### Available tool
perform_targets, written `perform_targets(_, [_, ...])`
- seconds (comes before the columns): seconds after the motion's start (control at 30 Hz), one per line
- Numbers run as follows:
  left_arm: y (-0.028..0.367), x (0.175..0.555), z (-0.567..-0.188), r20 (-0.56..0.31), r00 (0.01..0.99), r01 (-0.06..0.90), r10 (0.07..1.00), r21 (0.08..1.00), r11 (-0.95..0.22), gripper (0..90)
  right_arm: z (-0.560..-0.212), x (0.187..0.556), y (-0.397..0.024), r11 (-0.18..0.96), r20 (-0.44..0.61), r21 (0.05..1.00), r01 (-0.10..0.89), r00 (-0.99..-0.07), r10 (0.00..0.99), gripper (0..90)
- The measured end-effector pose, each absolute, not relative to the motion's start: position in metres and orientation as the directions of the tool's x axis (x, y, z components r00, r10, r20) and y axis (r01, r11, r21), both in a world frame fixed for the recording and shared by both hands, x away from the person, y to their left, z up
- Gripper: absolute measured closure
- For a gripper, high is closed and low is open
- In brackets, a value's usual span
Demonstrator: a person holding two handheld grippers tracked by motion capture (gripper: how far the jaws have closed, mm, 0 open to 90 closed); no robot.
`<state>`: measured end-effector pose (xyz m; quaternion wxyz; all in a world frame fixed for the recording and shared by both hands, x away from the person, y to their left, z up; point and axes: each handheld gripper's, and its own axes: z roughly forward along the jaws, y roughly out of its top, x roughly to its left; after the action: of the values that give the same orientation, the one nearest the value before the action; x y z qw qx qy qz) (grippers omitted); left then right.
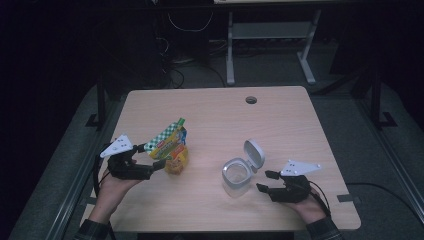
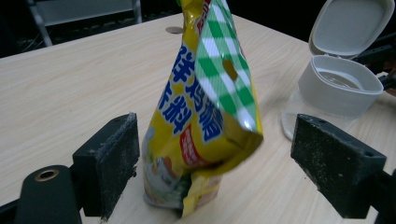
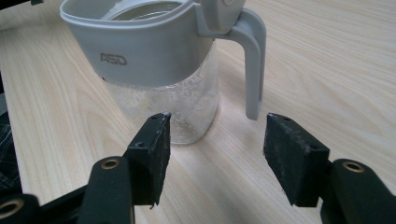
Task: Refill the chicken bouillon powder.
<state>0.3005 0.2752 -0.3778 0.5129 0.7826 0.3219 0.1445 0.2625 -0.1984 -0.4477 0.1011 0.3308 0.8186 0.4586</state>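
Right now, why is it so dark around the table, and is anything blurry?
High view: dim room, only the pale wooden table lit. Left gripper view: the yellow, green-checked snack bag shines with glare, the grey-lidded clear jar slightly soft. Right gripper view: sharp, soft shadows.

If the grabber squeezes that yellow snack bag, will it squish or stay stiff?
Probably squish. The yellow bag is thin, creased film and already leans and bends on the table. It looks light for its size, so a nudge may tip it. Its shiny skin might slip between the left gripper pads.
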Motion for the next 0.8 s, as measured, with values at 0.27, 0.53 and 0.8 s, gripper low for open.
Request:
perform_targets(0.27, [0.2687, 0.3082, -0.3815, -0.114, 0.749, 0.341, 0.653, 0.911, -0.232, 30.7, -0.4478, 0.2627, -0.1994, 0.36, 0.135, 0.819, 0.447, -0.759, 0.637, 40.6])
perform_targets(0.53, [0.2671, 0.3093, -0.3818, -0.115, 0.757, 0.336, 0.643, 0.912, -0.233, 48.3, -0.4484, 0.2638, -0.2004, 0.36, 0.135, 0.819, 0.447, -0.761, 0.635, 40.6])
perform_targets(0.8, [0.2677, 0.309, -0.3813, -0.117, 0.762, 0.336, 0.637, 0.912, -0.234, 67.6, -0.4486, 0.2635, -0.2003, 0.362, 0.134, 0.819, 0.446, -0.761, 0.635, 40.5])
